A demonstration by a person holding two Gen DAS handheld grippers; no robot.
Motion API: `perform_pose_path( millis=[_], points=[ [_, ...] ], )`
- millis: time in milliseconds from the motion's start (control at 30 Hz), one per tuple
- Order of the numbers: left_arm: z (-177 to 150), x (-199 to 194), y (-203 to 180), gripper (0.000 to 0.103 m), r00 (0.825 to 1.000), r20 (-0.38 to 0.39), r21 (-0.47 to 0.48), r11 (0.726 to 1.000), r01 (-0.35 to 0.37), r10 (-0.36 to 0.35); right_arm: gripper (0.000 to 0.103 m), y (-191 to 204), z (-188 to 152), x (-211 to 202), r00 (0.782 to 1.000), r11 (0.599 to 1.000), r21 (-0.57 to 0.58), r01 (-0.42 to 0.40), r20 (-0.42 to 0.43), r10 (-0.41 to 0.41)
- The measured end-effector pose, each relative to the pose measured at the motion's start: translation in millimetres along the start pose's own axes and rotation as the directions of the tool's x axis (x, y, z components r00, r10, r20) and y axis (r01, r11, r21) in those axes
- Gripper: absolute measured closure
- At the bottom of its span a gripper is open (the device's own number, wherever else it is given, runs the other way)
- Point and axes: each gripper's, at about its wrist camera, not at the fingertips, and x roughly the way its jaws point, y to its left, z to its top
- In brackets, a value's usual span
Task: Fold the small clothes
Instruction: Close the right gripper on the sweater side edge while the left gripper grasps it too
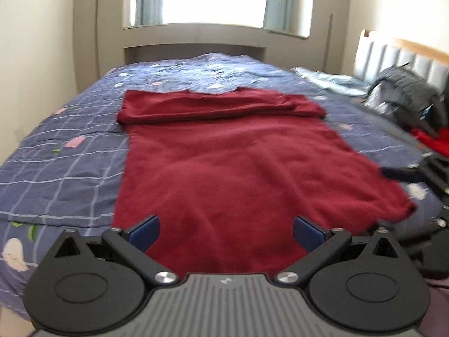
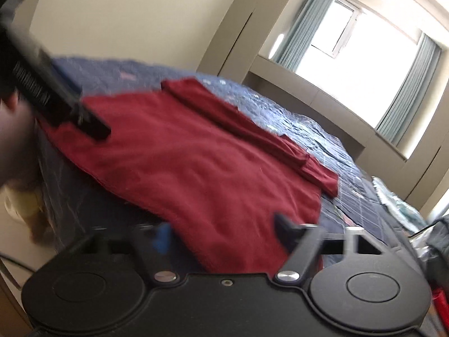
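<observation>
Dark red garment (image 1: 224,168) spread flat on the quilted bed (image 1: 70,140).
Left gripper (image 1: 226,231) spread wide over its near hem; right gripper (image 2: 221,237) also parted over the cloth, pinching nothing.

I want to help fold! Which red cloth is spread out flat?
The dark red garment mid-bed lies flat; the brighter red cloth sits crumpled at the bed's edge.

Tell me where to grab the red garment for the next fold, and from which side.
Take the red garment by its two near hem corners, coming in low from the near bed edge. It lies flat, its far end already folded over into a band, so the near hem is the free edge. The left gripper is open over that hem; the right gripper is at its other corner.
</observation>
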Motion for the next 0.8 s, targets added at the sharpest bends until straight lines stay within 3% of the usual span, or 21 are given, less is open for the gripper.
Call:
perform_pose_path(
  millis=[100,233,500,667,733,800],
  points=[
    [-1.4,-8.6,1.2,0.0,0.995,0.034,0.01,0.996,0.089,-0.09,0.078,-10.9,10.8,2.4,0.998,0.997,0.043,-0.064,0.005,0.064],
    [-6.1,-8.3,-9.7,0.0,0.994,0.04,0.116,0.989,0.092,-0.098,0.082,-31.8,24.8,4.9,0.988,0.978,0.145,-0.151,0.017,0.15],
    [-11.0,20.0,-33.1,0.0,0.998,0.002,0.276,0.96,-0.056,0.057,0.087,-69.9,43.5,8.2,0.976,0.914,0.343,-0.219,0.057,0.212],
    [-4.4,26.1,-32.1,0.004,0.978,0.074,0.329,0.921,-0.21,0.197,0.087,-79.2,47.4,6.8,0.974,0.894,0.388,-0.225,0.063,0.218],
    [-1.1,23.6,-30.8,0.004,0.979,0.087,0.341,0.918,-0.203,0.184,0.087,-82.0,48.9,7.5,0.971,0.88,0.413,-0.236,0.06,0.233],
    [-1.0,18.6,-34.6,0.003,0.988,0.097,0.359,0.922,-0.147,0.12,0.087,-83.1,51.4,9.0,0.968,0.872,0.425,-0.243,0.055,0.244]
  ],
)
